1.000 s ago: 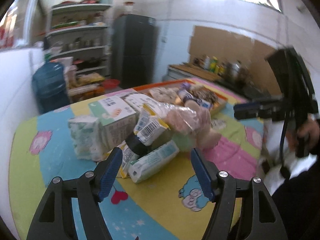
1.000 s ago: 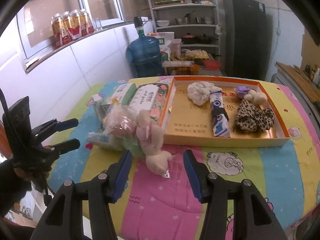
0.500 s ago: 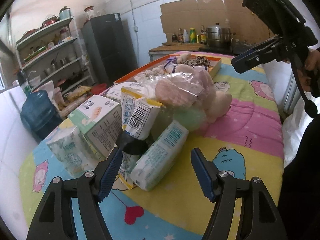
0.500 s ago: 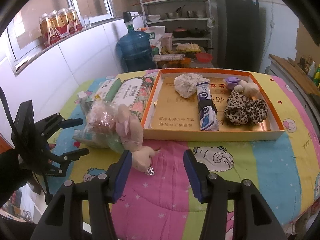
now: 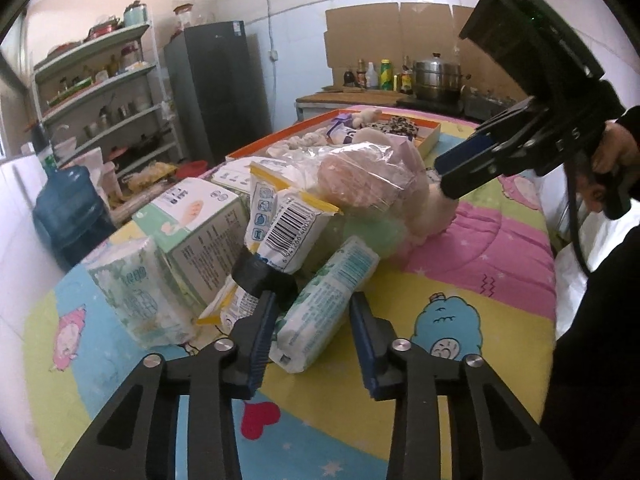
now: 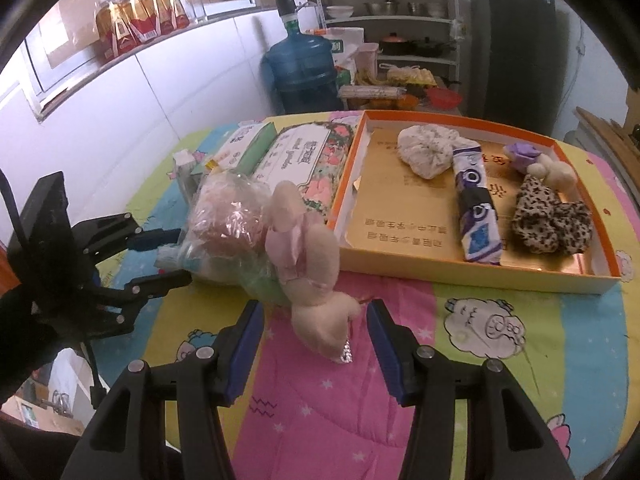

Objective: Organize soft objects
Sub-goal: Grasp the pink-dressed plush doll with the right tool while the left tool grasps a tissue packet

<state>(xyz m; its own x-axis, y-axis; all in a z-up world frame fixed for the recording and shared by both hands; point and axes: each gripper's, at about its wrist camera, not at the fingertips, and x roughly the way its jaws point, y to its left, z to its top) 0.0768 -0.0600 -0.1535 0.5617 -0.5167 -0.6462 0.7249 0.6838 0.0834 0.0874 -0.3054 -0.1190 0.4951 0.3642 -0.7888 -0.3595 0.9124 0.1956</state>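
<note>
While the orange tray (image 6: pixel 472 272) already held a white bundle, a wrapped packet and a leopard-print piece, the step in hand looked like a double pick from the pile just beside its left wall. The left gripper (image 5: pixel 314 336) had just been closing its jaws around the pale green tissue pack (image 5: pixel 326 300) lying on the quilted cloth; the pack sat between the pads, yet a gap showed on the right side, so it was not yet clamped. The right gripper (image 6: pixel 314 334) hovered with fingers released on either side of the plush toy (image 6: pixel 316 276), whose lower end rested on the pink stripe. Next, each pair likely needed to squeeze gently, lift clear of the crinkly bag (image 6: pixel 228 224), then carry toward the tray.
</note>
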